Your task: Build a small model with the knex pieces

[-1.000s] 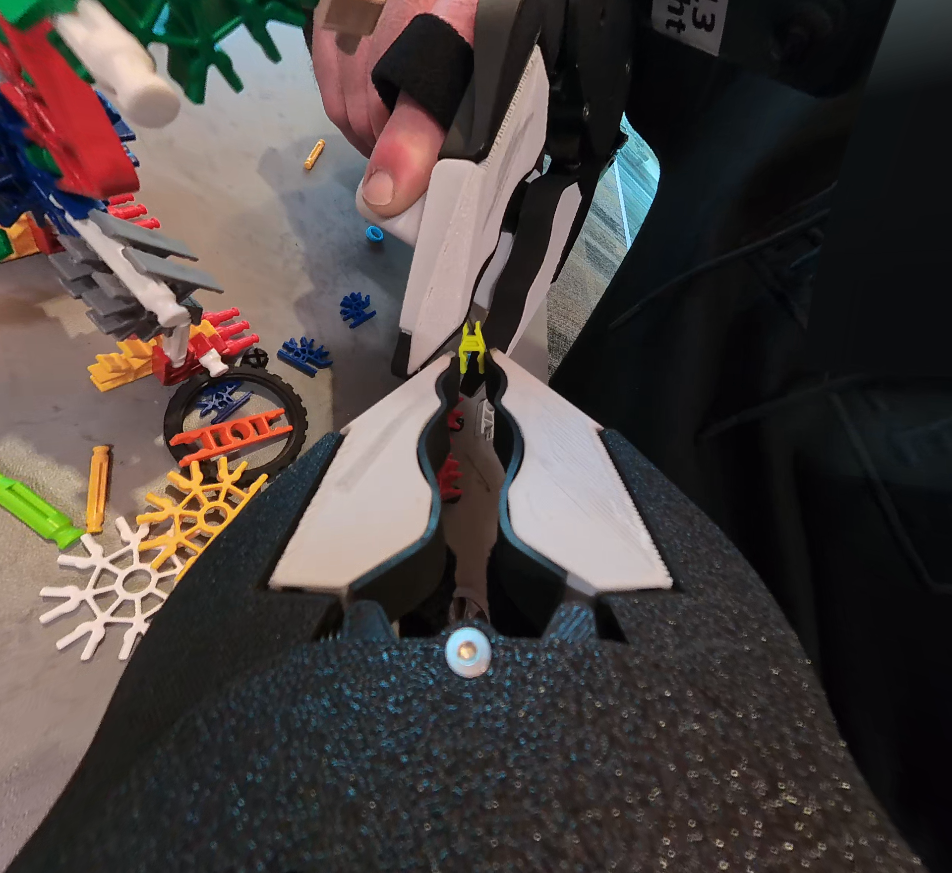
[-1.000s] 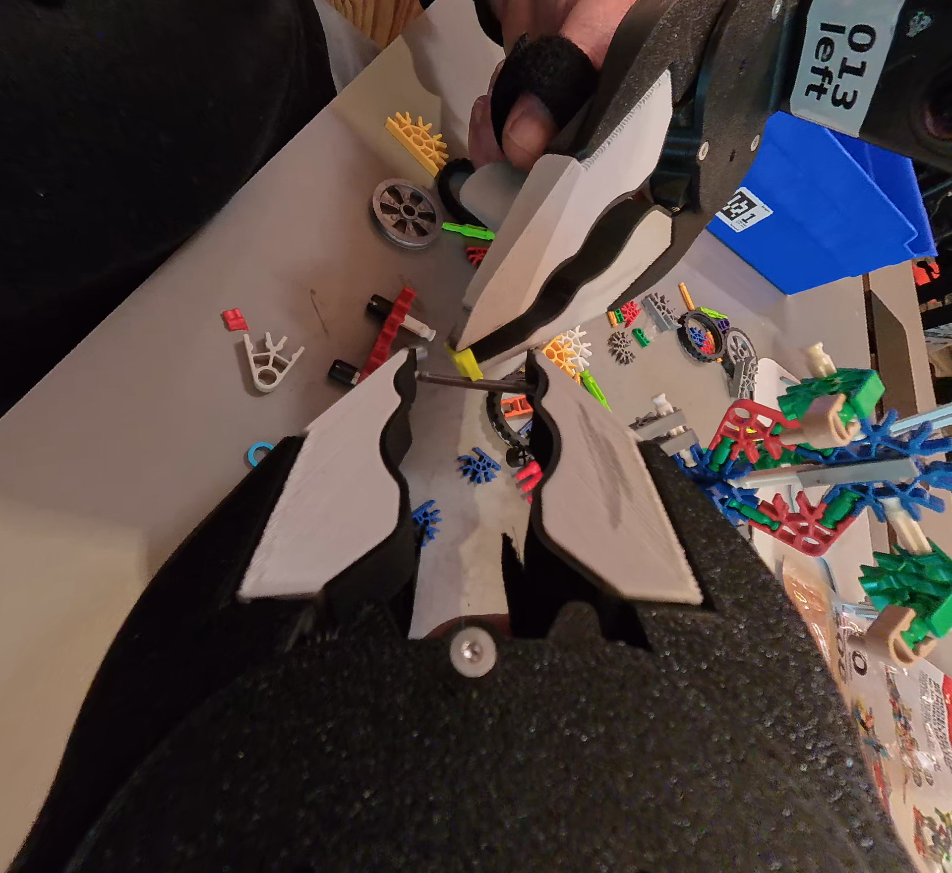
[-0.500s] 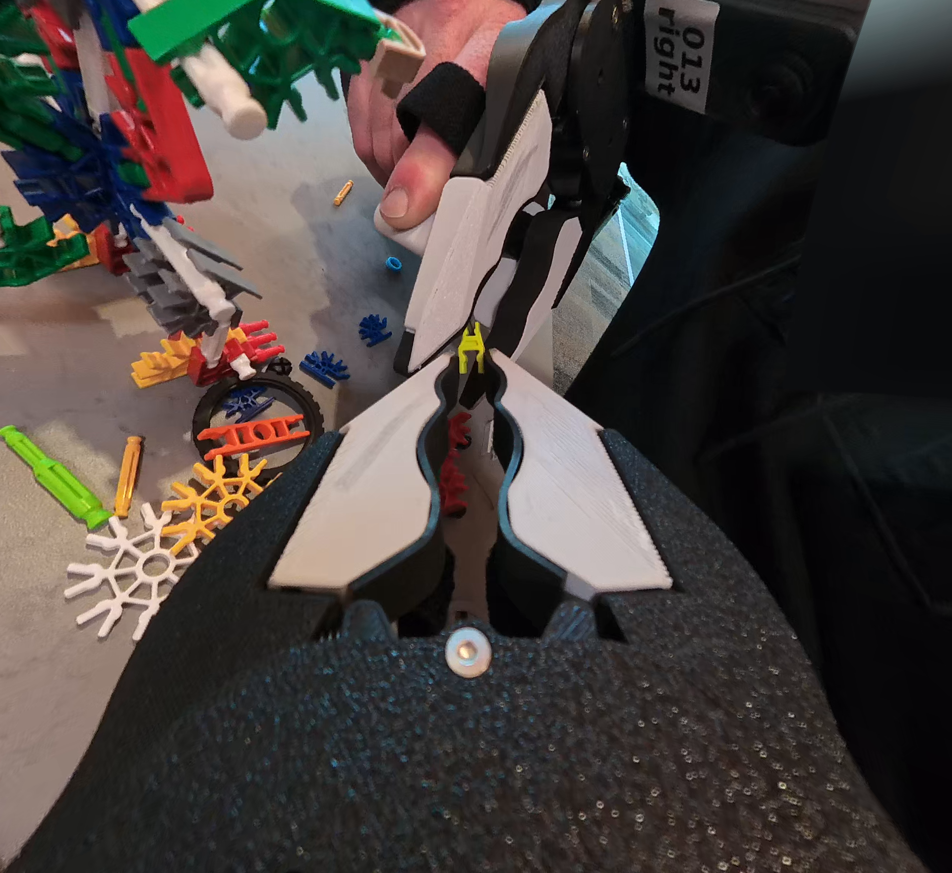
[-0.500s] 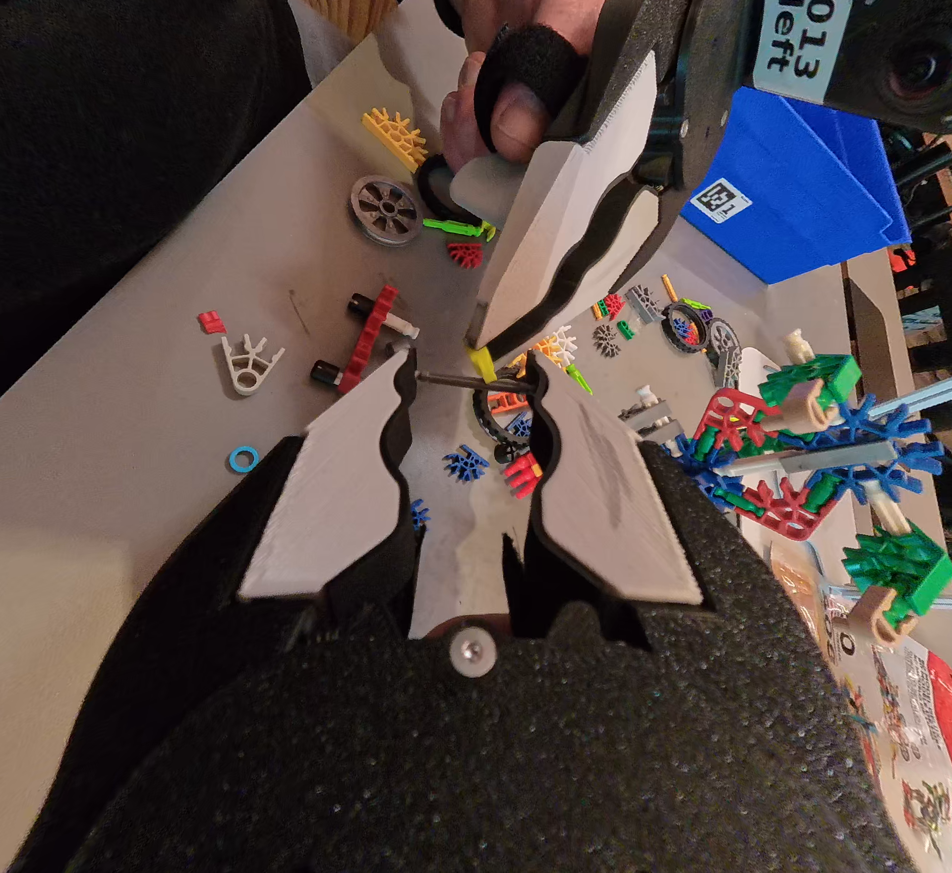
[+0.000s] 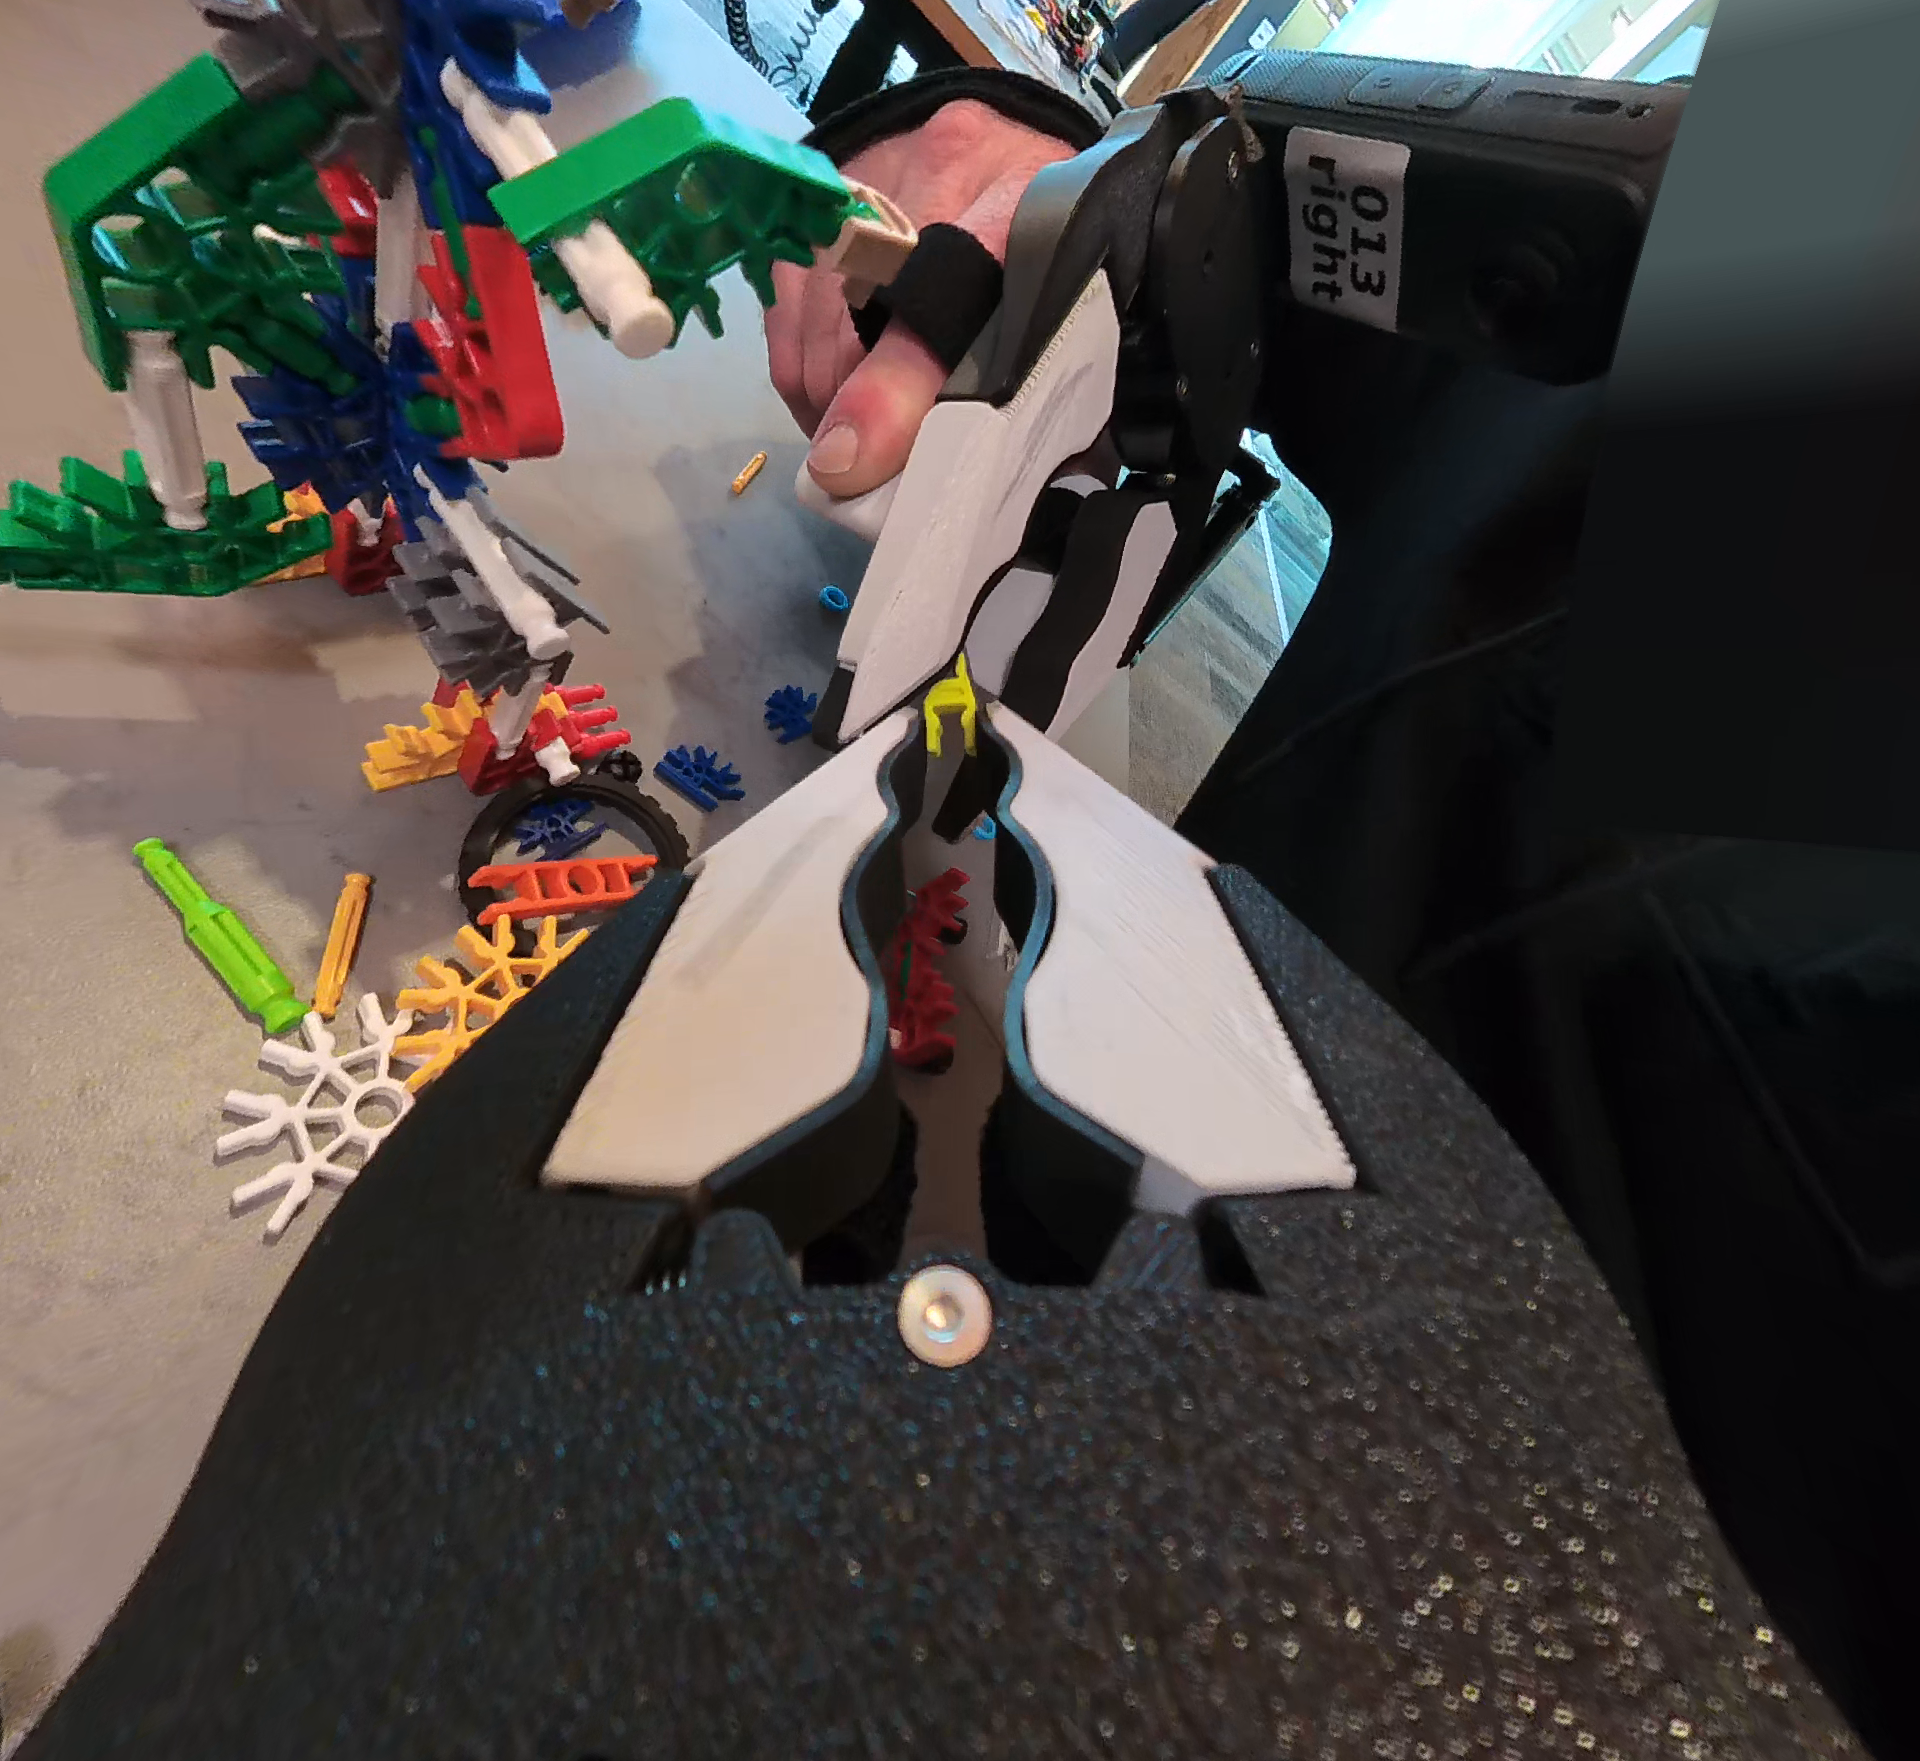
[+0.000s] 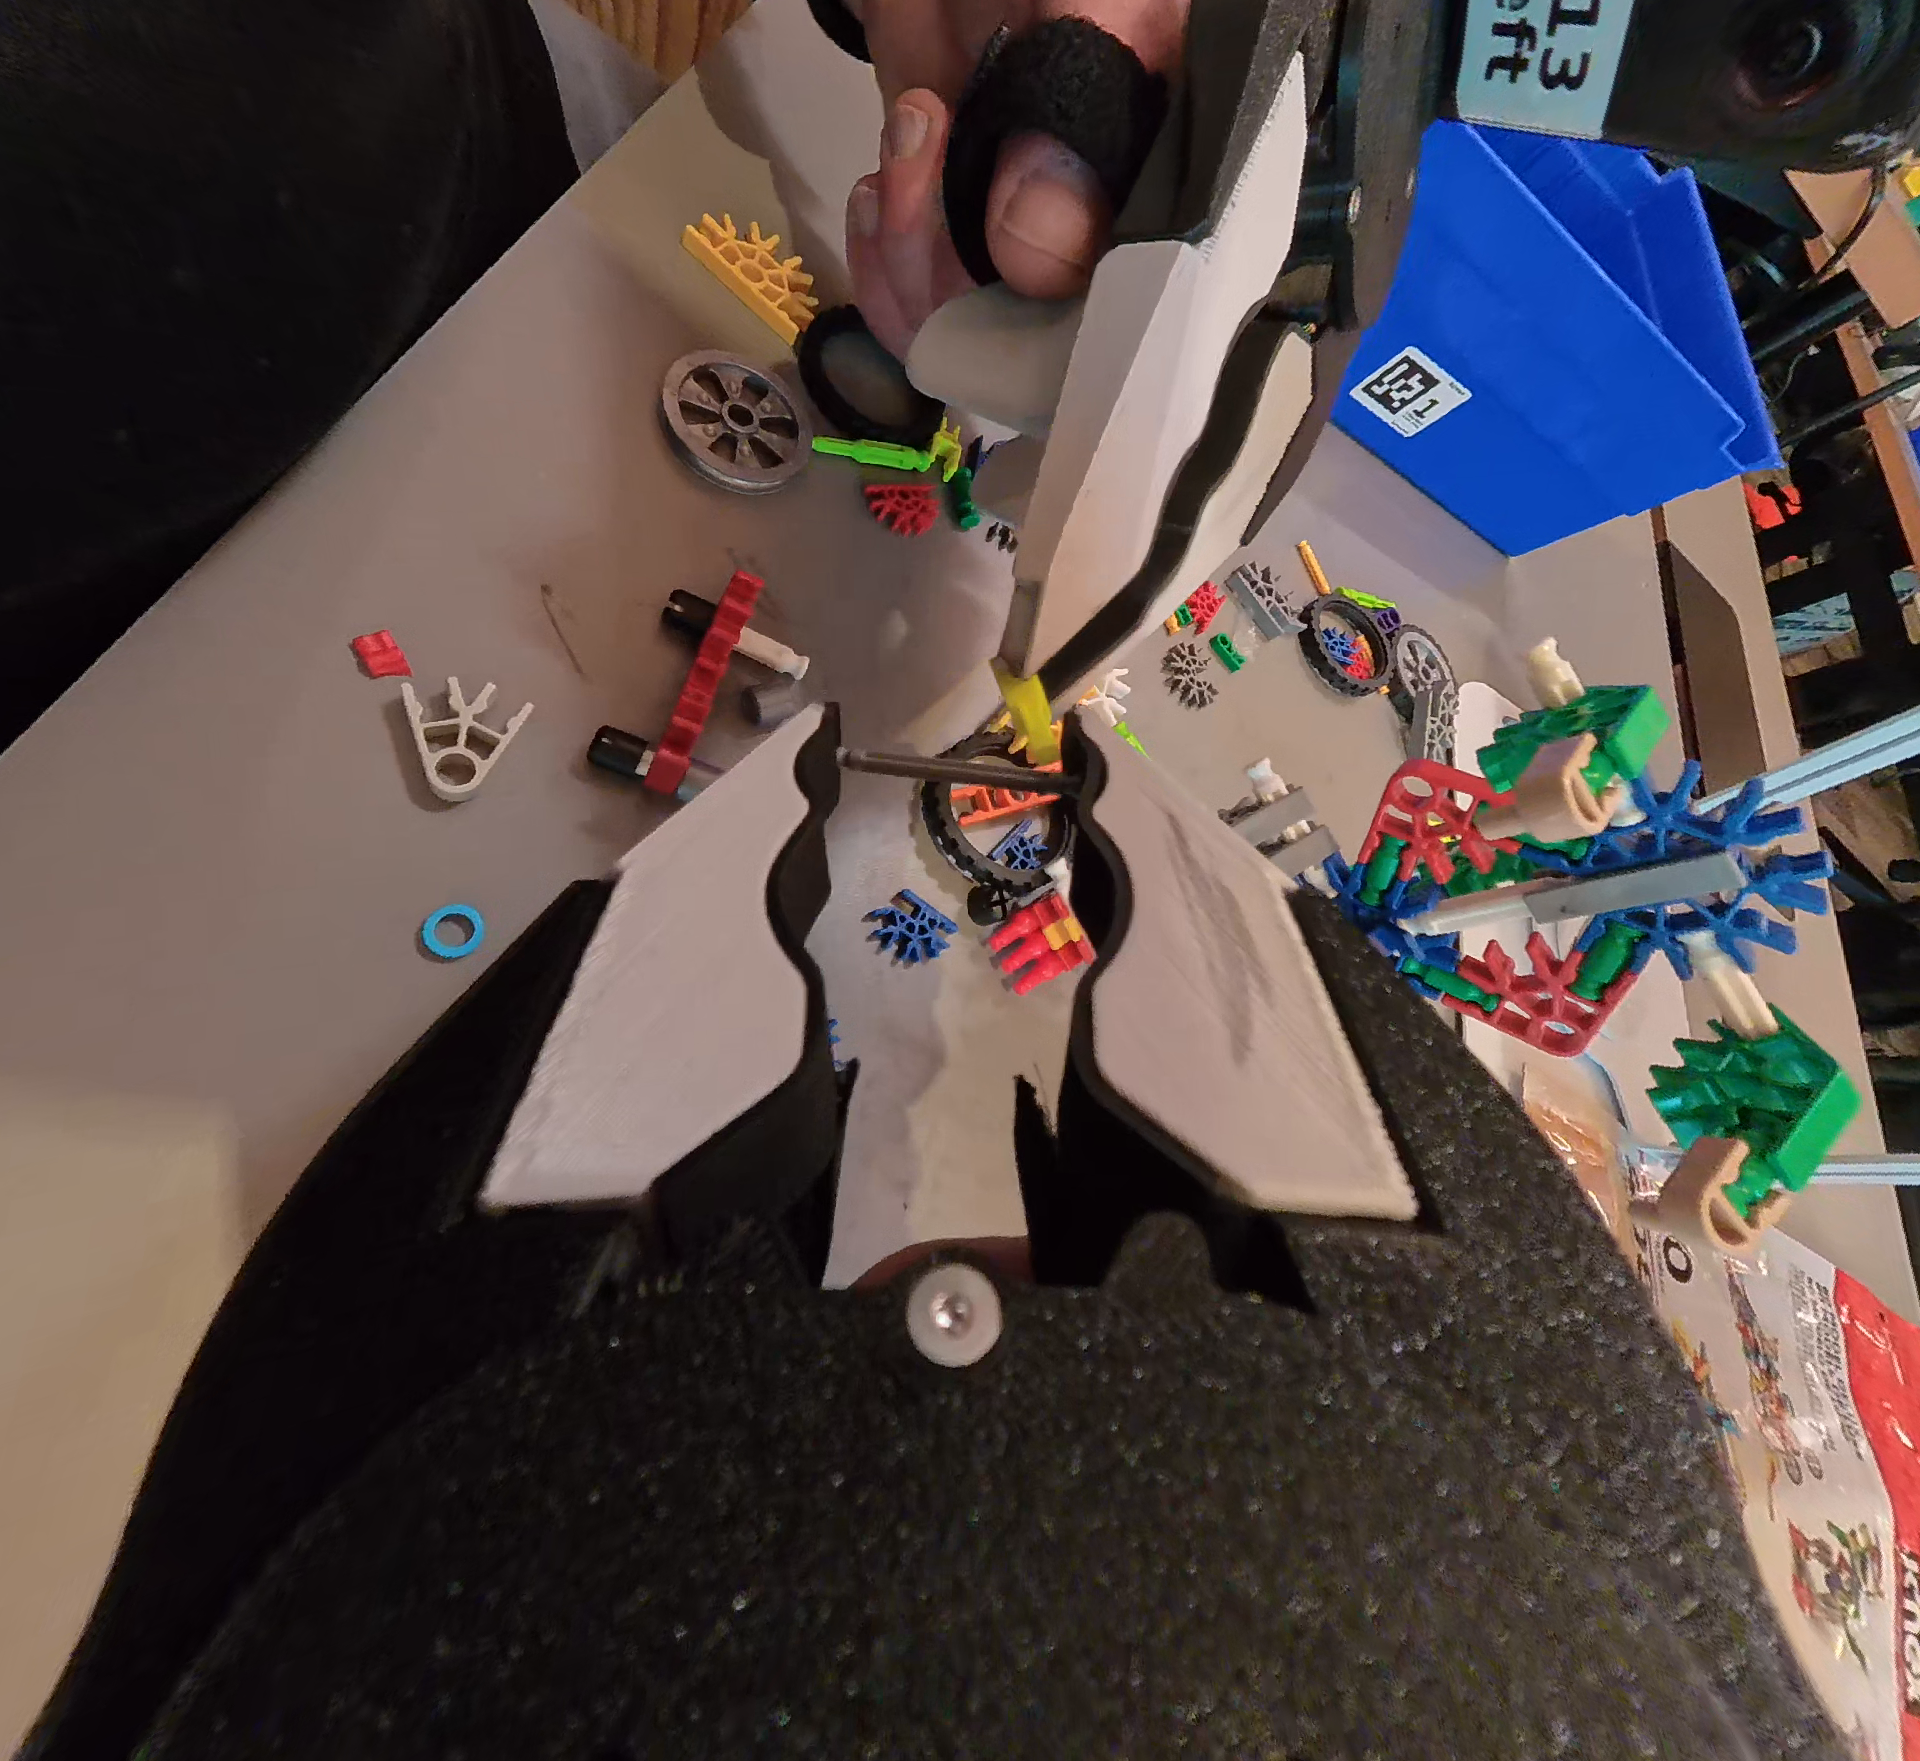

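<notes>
My left gripper (image 5: 949,743) is shut on a small yellow clip piece (image 5: 949,712) that sticks out past its tips. My right gripper (image 6: 954,761) is shut on a thin black rod (image 6: 935,765) that spans crosswise between its fingertips. The two grippers meet tip to tip above the grey table (image 6: 312,776). In the right wrist view the left gripper (image 6: 1023,664) points down, and the yellow clip (image 6: 1029,712) touches or nearly touches the rod near its right end. In the left wrist view the right gripper's fingers (image 5: 925,558) come down onto the clip; the rod is hidden there.
A tall green, blue and red rod-and-connector model (image 5: 416,309) stands to the left, also in the right wrist view (image 6: 1558,880). Loose pieces lie below: a black tyre (image 5: 571,854), a white snowflake connector (image 5: 322,1103), a grey wheel (image 6: 738,423). A blue bin (image 6: 1538,381) stands behind. My left and right fingertips are right by each other. About 10 cm separates my right fingertips from the white snowflake connector (image 5: 322,1103).
Both grippers keep their hold and stay tip to tip. They have tilted and risen together, so the model now fills more of the left wrist view.
</notes>
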